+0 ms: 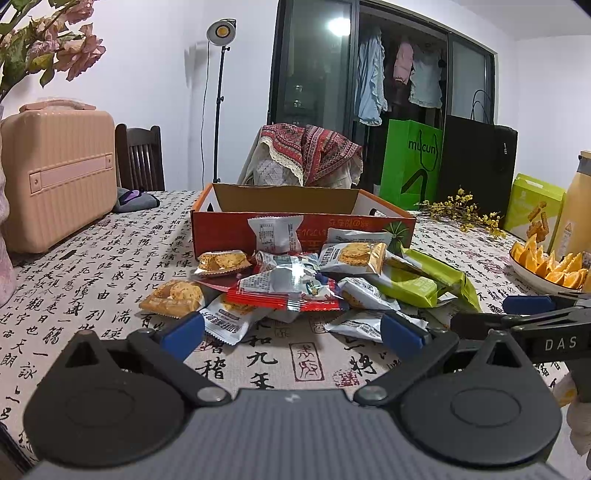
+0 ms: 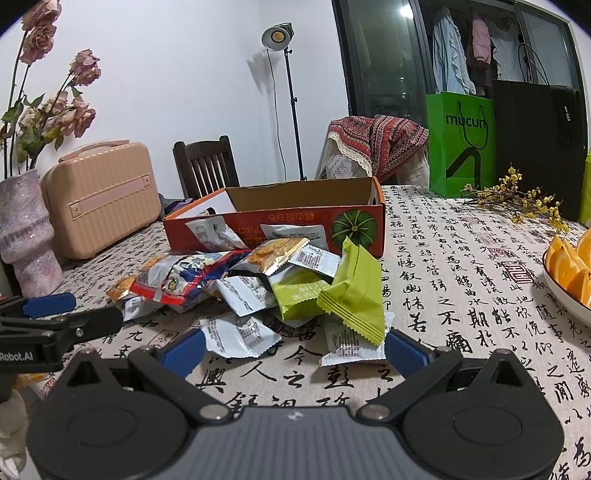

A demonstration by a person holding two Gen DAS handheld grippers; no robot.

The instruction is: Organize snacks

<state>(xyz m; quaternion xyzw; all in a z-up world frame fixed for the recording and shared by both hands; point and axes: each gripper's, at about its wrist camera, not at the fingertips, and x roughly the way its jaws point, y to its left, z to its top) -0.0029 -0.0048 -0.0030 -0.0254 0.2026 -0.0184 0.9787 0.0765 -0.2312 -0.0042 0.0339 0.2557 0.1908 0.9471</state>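
A heap of wrapped snacks [image 1: 295, 284] lies on the table directly in front of an open orange cardboard box [image 1: 303, 221], some packets touching its near wall. The heap mixes silver-white sachets, clear wrappers showing golden biscuits, a red-edged foil packet [image 1: 284, 295] near the middle, and lime-green packets [image 2: 354, 291] on the right side, one of which stands tilted with its crimped edge toward the right wrist camera. The box bears a green pumpkin graphic [image 2: 354, 226] on its near wall; its interior shows brown card, and its contents cannot be determined. The left gripper [image 1: 291, 334] is spread wide and holds nothing, its blue pads just short of the nearest sachets. The right gripper [image 2: 293, 349] is likewise spread and empty, with a silver sachet lying between its pads and the green packet just ahead. The table is covered by a cream cloth [image 2: 461, 295] printed with black calligraphy and red seals. Also on it: a pink hard case [image 1: 59, 177], a speckled vase of faded roses [image 2: 26, 229], a plate of orange wedges [image 1: 546, 266], a sprig of yellow blossoms [image 2: 517, 199], a green carton [image 1: 532, 210]. Behind stand a dark wooden chair [image 2: 207, 166], a chair draped in patterned cloth [image 1: 310, 155], a lamp on a stand [image 1: 221, 31], a green paper bag [image 2: 461, 144], and dark glass doors with hanging clothes.
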